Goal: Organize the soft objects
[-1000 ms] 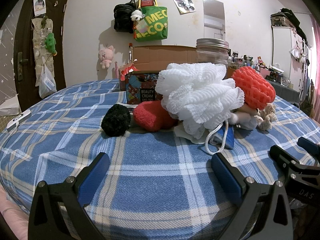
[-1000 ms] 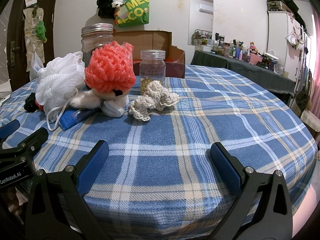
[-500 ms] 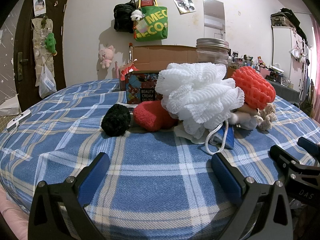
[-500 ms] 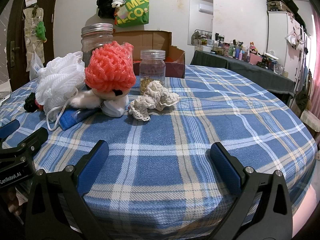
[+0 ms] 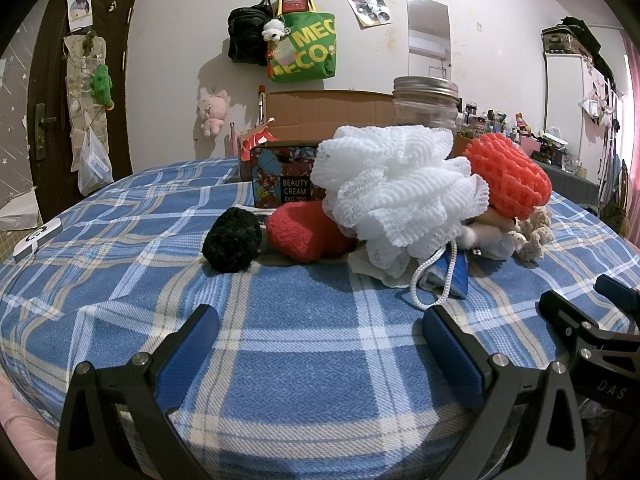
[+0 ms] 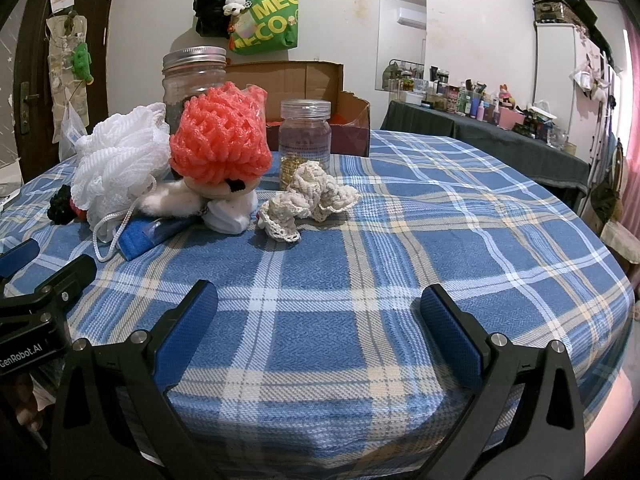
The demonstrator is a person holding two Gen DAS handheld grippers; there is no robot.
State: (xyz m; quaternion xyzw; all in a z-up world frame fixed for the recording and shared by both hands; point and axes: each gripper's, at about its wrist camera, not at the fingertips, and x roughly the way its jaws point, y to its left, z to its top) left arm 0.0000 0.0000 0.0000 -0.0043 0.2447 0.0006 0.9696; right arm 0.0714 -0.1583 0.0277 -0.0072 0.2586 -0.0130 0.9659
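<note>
A: Where's the soft stuff?

B: All heaped mid-table. White mesh pouf (image 5: 394,192) in the centre, its cord loop trailing toward the near edge. Coral foam net (image 6: 220,146) on its right, sitting on top of a small plush toy (image 6: 200,200).

A: Anything else in the pile?

B: Red fuzzy piece (image 5: 302,232) tucked under the pouf's left side, black fuzzy ball (image 5: 232,238) just beside that. Cream crochet bundle (image 6: 310,200) on the far right, near the plush but apart. A blue tube (image 6: 156,232) pokes out from under the heap.

A: And the tongs?

B: Left tongs (image 5: 318,344) spread wide, empty, low at the near edge of the plaid tablecloth (image 5: 300,340). Right tongs (image 6: 318,324) same: spread, nothing between the pads (both well short of the pile).

A: Behind it?

B: Big metal-lid jar (image 6: 194,76), small clear jar (image 6: 306,140), a "Beauty Cream" tin (image 5: 286,178), and an open cardboard box (image 6: 300,84) at the back.
</note>
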